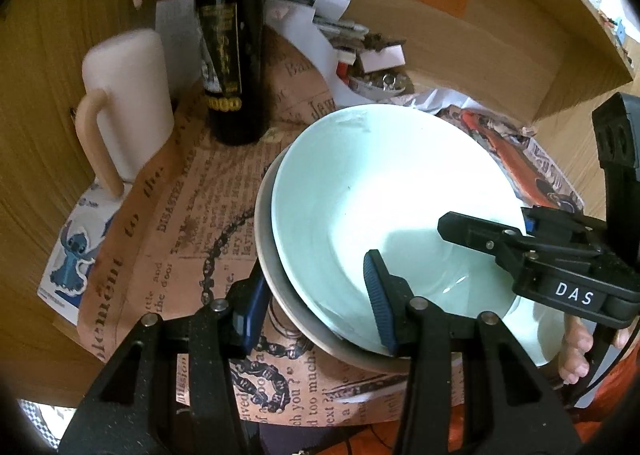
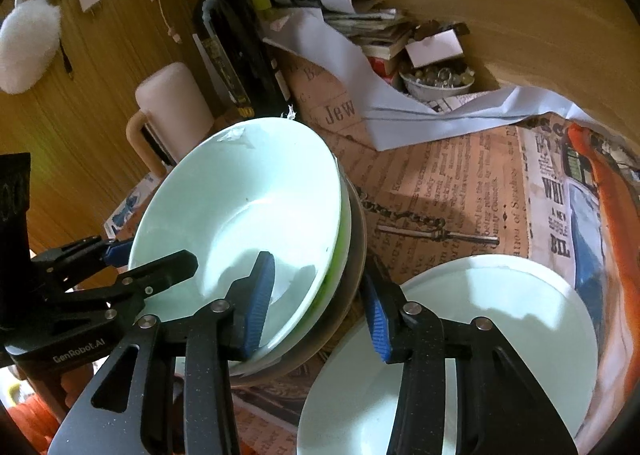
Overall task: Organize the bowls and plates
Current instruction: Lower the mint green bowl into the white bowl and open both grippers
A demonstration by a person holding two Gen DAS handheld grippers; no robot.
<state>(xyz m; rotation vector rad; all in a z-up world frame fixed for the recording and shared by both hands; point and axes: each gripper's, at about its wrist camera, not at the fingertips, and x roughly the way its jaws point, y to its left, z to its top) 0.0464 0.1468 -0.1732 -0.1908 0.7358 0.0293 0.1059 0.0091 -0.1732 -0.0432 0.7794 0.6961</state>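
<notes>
A pale mint bowl (image 1: pixel 380 195) sits nested on top of a grey bowl (image 1: pixel 272 263), and the stack leans slightly. My left gripper (image 1: pixel 316 275) straddles the stack's near rim, one blue pad inside the mint bowl and one against the grey bowl's outside, pressing on it. In the right wrist view a green rim (image 2: pixel 340 255) shows between the mint bowl (image 2: pixel 248 195) and the grey bowl (image 2: pixel 358 239). My right gripper (image 2: pixel 316 271) clamps the opposite rim the same way. A white plate (image 2: pixel 500 315) lies flat beside the stack, under the right gripper's outer finger.
A dark wine bottle (image 1: pixel 230 39) and a cream mug (image 1: pixel 128 95) stand just behind the stack. Folded papers and a small bowl of trinkets (image 2: pixel 436 83) crowd the back. A newspaper-print cover (image 2: pixel 440 183) lies over the table, with wooden walls around. A person's fingers (image 1: pixel 576 351) hold the right gripper.
</notes>
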